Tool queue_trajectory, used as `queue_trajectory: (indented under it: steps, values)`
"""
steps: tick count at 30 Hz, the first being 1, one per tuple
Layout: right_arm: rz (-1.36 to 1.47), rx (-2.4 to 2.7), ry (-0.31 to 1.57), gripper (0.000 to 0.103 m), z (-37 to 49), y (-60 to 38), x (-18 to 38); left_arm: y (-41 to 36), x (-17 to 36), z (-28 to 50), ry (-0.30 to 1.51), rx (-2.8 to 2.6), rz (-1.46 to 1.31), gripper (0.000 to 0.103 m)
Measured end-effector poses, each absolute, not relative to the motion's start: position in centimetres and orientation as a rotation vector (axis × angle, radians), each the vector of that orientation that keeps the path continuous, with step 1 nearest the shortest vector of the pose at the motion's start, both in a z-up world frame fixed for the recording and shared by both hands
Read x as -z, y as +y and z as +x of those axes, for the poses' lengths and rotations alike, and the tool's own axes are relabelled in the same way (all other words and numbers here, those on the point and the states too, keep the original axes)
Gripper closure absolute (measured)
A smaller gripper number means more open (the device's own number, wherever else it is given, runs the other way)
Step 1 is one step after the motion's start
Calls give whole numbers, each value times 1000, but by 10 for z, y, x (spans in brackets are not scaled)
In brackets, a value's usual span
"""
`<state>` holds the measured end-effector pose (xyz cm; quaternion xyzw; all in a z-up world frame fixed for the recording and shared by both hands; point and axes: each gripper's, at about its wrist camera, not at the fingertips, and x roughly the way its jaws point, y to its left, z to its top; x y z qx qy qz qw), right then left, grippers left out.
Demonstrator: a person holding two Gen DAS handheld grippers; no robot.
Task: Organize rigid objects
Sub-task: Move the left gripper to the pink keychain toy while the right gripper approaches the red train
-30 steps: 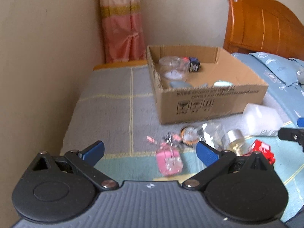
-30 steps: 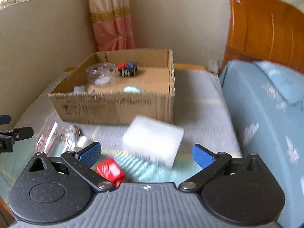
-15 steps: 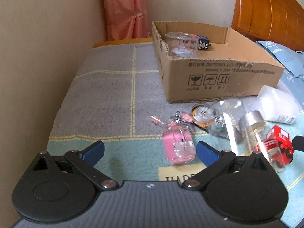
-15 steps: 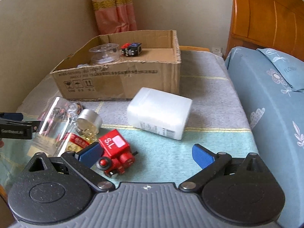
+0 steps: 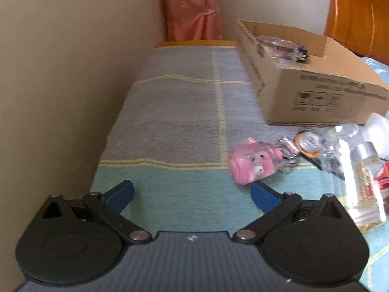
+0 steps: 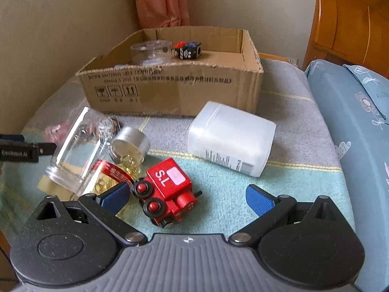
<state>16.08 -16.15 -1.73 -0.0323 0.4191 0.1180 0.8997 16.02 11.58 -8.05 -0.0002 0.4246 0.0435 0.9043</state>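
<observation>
A cardboard box (image 6: 175, 92) stands on the cloth and holds a clear round tub (image 6: 152, 51) and a small dark toy (image 6: 188, 50). In front of it lie a red toy train (image 6: 167, 189), a white plastic container (image 6: 231, 138), a clear glass jar (image 6: 75, 150) and a silver-capped bottle (image 6: 130, 146). My right gripper (image 6: 187, 197) is open, low over the cloth, with the train between its fingers. My left gripper (image 5: 192, 194) is open and empty; a pink plush keychain (image 5: 252, 163) lies just beyond its right finger. The box also shows in the left wrist view (image 5: 306, 82).
A beige wall (image 5: 60, 85) runs close along the left. A pink curtain (image 5: 192, 12) hangs at the back. A wooden headboard (image 6: 350, 22) and a blue bedcover (image 6: 359, 126) are on the right. A round badge and keys (image 5: 308, 142) lie beside the plush.
Both grippers have moved lower and closer to the loose objects. The left has swung left, so the plush now sits by its right finger. The train now lies between the right fingers.
</observation>
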Motion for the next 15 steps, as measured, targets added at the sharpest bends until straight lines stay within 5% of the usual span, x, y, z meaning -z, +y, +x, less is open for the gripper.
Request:
queue_trajectory:
  steps: [15]
  values:
    - [-108, -171, 885, 0, 153, -193, 38, 93, 66, 154, 808, 25, 36, 1]
